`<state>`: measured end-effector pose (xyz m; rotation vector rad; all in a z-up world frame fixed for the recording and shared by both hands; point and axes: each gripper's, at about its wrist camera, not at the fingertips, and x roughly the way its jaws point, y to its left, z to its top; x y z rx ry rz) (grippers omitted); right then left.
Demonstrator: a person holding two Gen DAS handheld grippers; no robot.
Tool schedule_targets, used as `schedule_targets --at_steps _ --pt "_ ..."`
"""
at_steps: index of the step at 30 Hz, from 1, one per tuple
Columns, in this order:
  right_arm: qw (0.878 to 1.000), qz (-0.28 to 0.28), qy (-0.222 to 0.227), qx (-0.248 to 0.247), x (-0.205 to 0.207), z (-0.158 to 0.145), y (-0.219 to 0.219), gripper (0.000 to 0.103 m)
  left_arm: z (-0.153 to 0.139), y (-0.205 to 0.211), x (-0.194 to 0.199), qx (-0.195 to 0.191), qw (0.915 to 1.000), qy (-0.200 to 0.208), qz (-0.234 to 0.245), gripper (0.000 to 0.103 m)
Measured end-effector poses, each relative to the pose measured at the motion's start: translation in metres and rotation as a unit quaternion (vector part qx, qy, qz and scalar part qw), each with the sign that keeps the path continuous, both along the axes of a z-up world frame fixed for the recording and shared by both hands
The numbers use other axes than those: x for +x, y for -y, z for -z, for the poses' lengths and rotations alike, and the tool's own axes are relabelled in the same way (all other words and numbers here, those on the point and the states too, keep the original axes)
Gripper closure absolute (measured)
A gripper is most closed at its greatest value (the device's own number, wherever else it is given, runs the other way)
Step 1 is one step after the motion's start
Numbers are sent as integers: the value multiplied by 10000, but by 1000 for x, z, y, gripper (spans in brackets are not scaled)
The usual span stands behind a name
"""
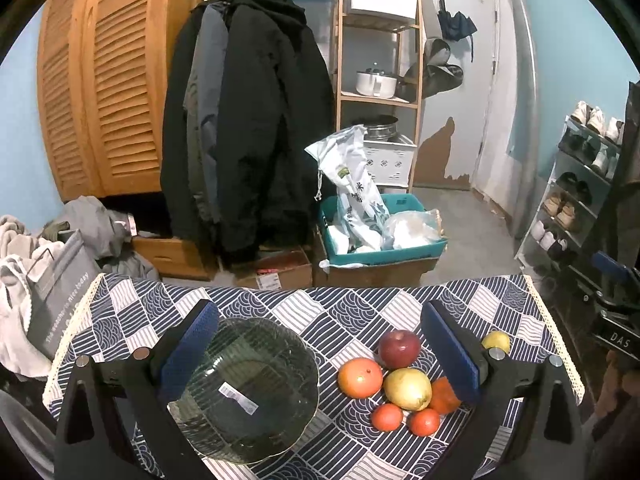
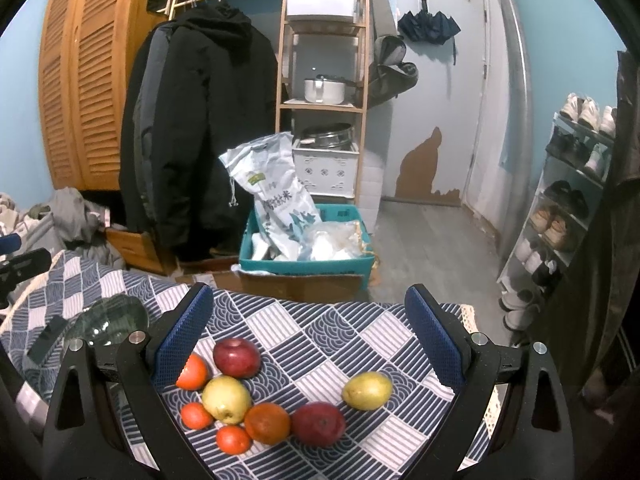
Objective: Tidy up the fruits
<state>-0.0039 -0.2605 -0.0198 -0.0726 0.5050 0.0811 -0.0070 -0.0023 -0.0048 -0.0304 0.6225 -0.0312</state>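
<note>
A clear glass bowl (image 1: 246,390) with a barcode sticker sits empty on the patterned tablecloth (image 1: 340,312), between the fingers of my open left gripper (image 1: 320,360). To its right lies a cluster of fruit: a red apple (image 1: 399,348), an orange (image 1: 360,377), a yellow pear (image 1: 408,389) and small tangerines (image 1: 387,417). In the right wrist view, my open right gripper (image 2: 310,340) hovers over the same fruit: a red apple (image 2: 236,358), a pear (image 2: 226,398), an orange (image 2: 267,423), a second red apple (image 2: 318,424) and a separate yellow pear (image 2: 367,391). The bowl (image 2: 108,322) shows at left.
The table's far edge (image 1: 320,286) drops to a floor crowded with cardboard boxes and a teal crate (image 1: 380,236) of bags. Hanging coats (image 1: 248,128), a wooden shelf (image 1: 378,60) and a shoe rack (image 1: 580,184) stand beyond. The other gripper's body (image 1: 616,312) shows at right.
</note>
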Motion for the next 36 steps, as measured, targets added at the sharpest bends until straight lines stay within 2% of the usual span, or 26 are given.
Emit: schedule_targets --at_steps 23,36 --pt "10000 -5 5 -15 2 -2 -2 8 4 1 0 0 10000 -38 -1 1" --pt "10000 11 -24 -17 3 -2 -1 8 9 0 4 -62 9998 -200 46 1"
